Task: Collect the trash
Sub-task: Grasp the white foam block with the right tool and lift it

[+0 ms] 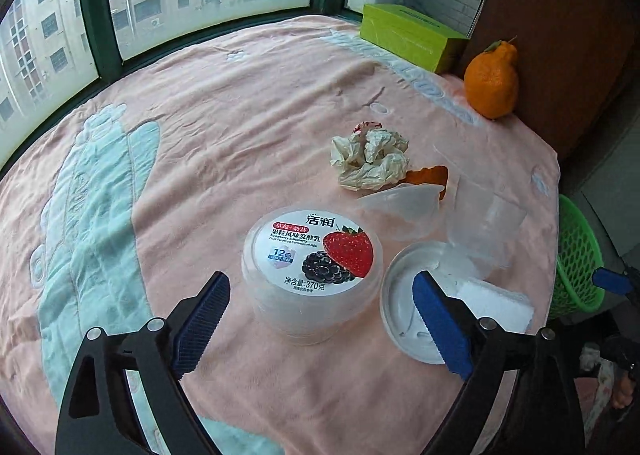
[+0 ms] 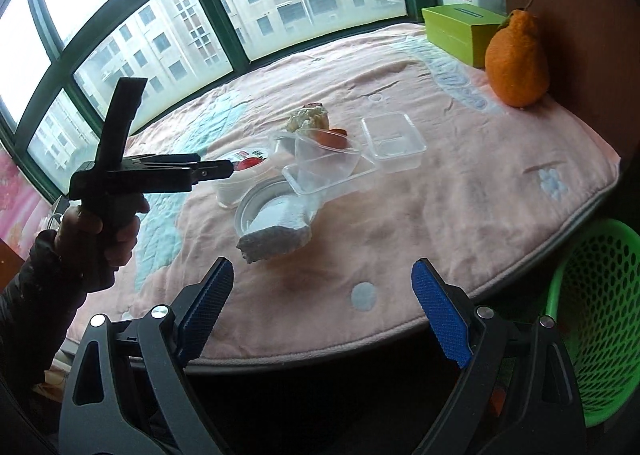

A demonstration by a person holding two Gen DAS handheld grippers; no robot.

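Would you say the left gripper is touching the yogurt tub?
Apart: the left wrist view shows pink cloth between the left gripper's fingers and the yogurt tub.

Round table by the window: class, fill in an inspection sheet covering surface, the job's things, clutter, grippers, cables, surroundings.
Surface: round table under a wrinkled pink blanket.
Job's things: white yogurt tub with fruit label, crumpled paper wad, clear plastic trays, round plastic lid, white foam chunk, green mesh basket beside the table.
Clutter: whole orange citrus fruit, green cardboard box.
Grippers: left gripper open before the tub; right gripper open, empty.
Cables: nothing seen.
Surroundings: green-framed window, buildings outside.
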